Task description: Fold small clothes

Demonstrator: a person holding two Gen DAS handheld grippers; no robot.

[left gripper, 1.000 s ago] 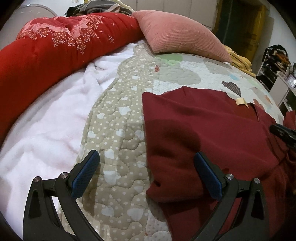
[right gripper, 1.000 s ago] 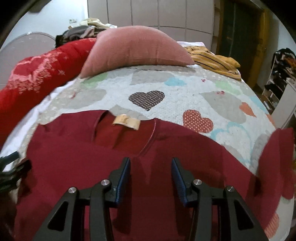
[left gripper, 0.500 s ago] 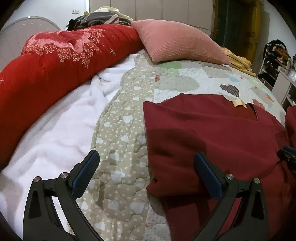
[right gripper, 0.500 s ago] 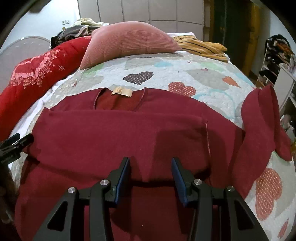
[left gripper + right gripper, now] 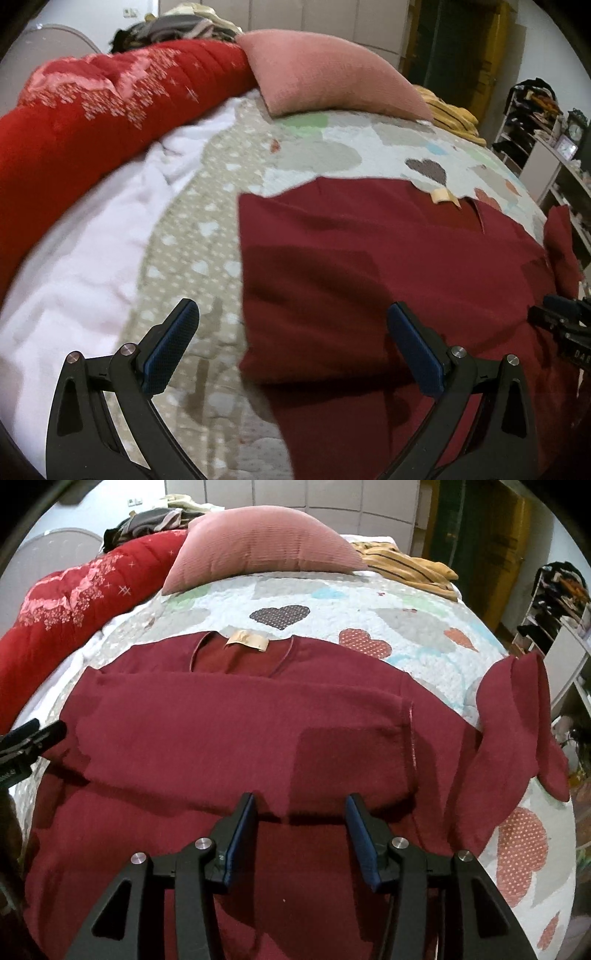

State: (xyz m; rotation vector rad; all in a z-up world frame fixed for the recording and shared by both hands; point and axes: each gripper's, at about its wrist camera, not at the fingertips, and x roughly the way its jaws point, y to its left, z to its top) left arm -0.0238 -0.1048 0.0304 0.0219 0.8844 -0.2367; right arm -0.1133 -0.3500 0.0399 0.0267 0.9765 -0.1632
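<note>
A dark red long-sleeved top [image 5: 236, 738] lies flat on the quilt, neck label [image 5: 246, 641] at the far side. Its left sleeve is folded across the chest. Its right sleeve [image 5: 517, 716] lies out toward the bed's right edge. My right gripper [image 5: 301, 829] is open and empty just above the top's lower middle. My left gripper [image 5: 291, 343] is wide open and empty over the top's folded left edge [image 5: 258, 295]. The right gripper's tips [image 5: 554, 314] show at the right edge of the left wrist view.
A heart-patterned quilt [image 5: 406, 605] covers the bed. A pink pillow [image 5: 258, 546] and a yellow striped garment [image 5: 406, 568] lie at the head. A red floral duvet [image 5: 92, 122] and white blanket [image 5: 74, 258] lie left. Shelves [image 5: 561, 627] stand at the right.
Both grippers have drawn back toward the top's hem, so more of the garment shows. The folded sleeve stays lying across the chest. Both stay open.
</note>
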